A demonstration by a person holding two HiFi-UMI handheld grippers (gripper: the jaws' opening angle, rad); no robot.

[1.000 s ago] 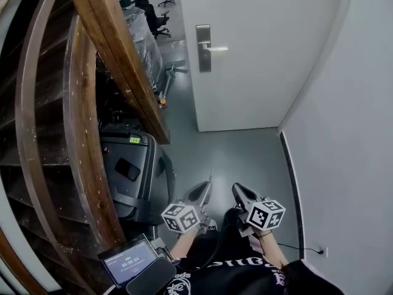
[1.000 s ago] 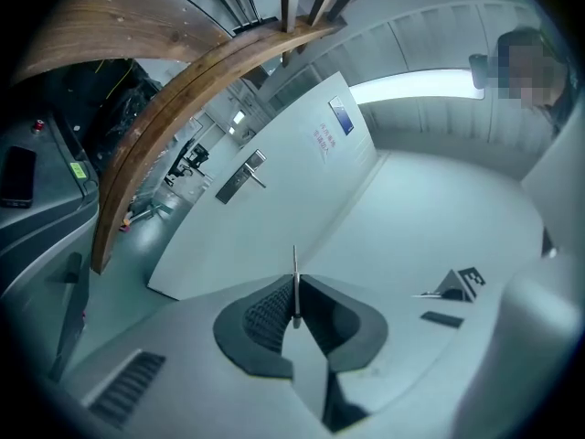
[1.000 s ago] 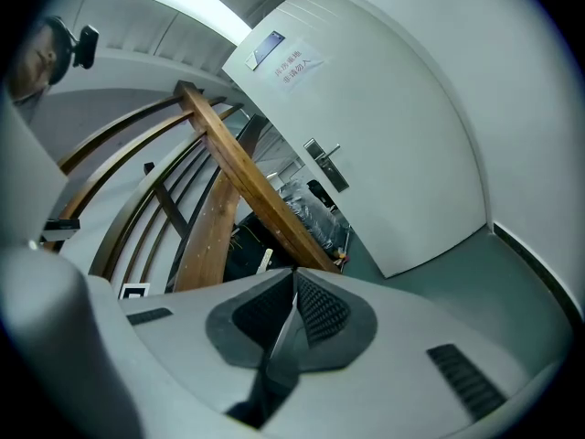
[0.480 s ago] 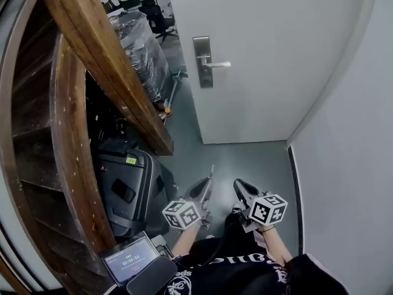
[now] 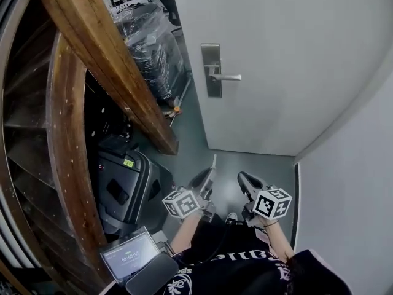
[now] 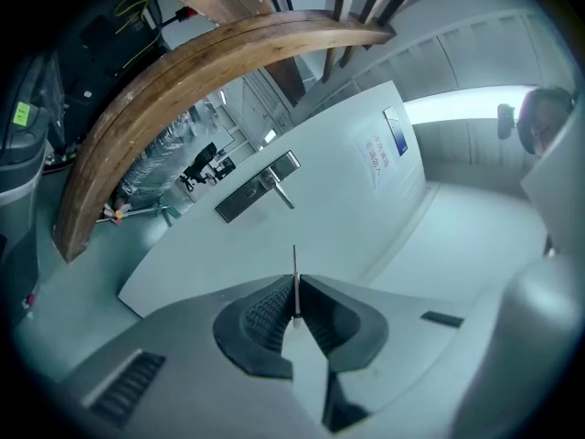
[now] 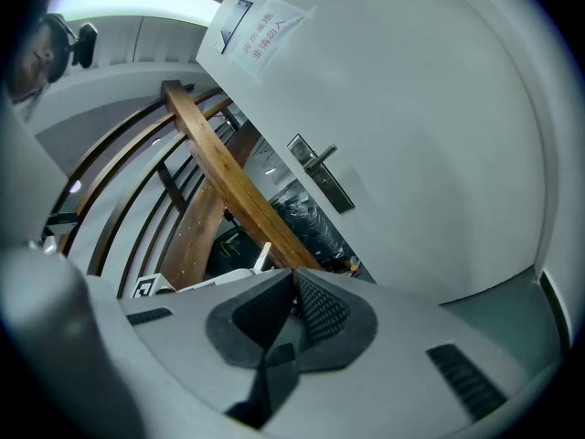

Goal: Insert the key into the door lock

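Well short of the door (image 5: 288, 54), left gripper (image 5: 207, 178) fingers pinching the key (image 6: 294, 277), right gripper (image 5: 245, 183) fingers pressed together, empty.

Holds left gripper (image 5: 206, 180) and right gripper (image 5: 244, 180) low, side by side. Pinches a key (image 6: 294, 271) in the left, clamps the right on nothing.

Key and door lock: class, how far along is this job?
Done: the key is clamped in the left claw. In hand: it points toward the lock plate, well short of it. Left: closing in and inserting. Right claw shut, empty.
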